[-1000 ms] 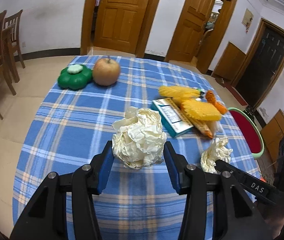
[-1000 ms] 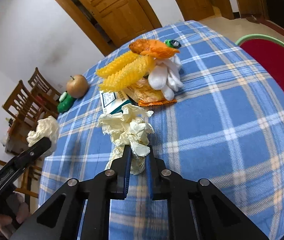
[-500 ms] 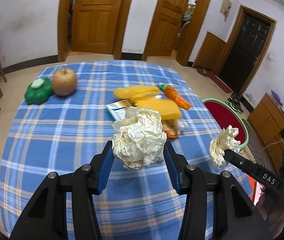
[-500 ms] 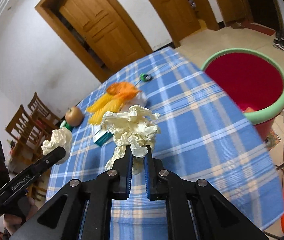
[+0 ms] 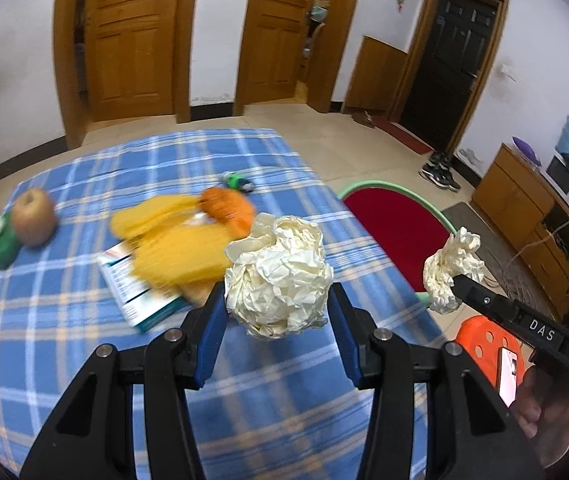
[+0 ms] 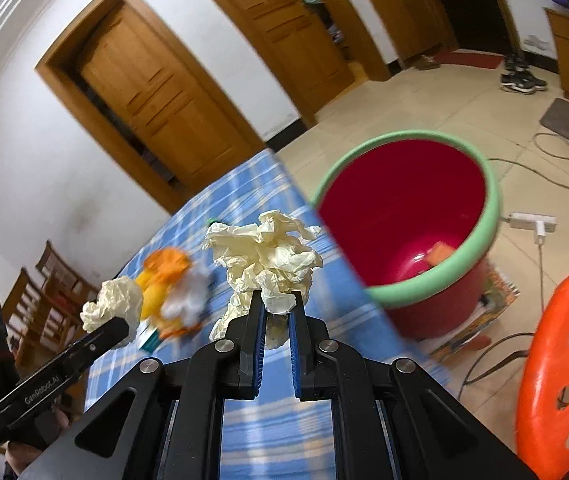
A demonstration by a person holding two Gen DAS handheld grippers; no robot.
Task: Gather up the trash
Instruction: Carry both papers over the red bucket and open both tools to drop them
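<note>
Paper is pinched in both of your grippers: the left gripper [image 5: 276, 312] clamps a round wad [image 5: 278, 276] across its middle, the right gripper [image 6: 276, 312] nips a looser wad [image 6: 264, 256] by its lower fringe only. Both hang over the table [image 5: 64, 320], short of the bin [image 6: 468, 256]. That thin right-hand hold could tear or slip, so you may drop it on the cloth or the floor beside the rim.

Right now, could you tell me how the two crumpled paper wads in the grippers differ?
The left gripper's wad is a rounder, compact ball; the right gripper's wad is looser and ragged. The left one is spanned by wide jaws; the right one is pinched at its lower edge. Both are cream paper.
</note>
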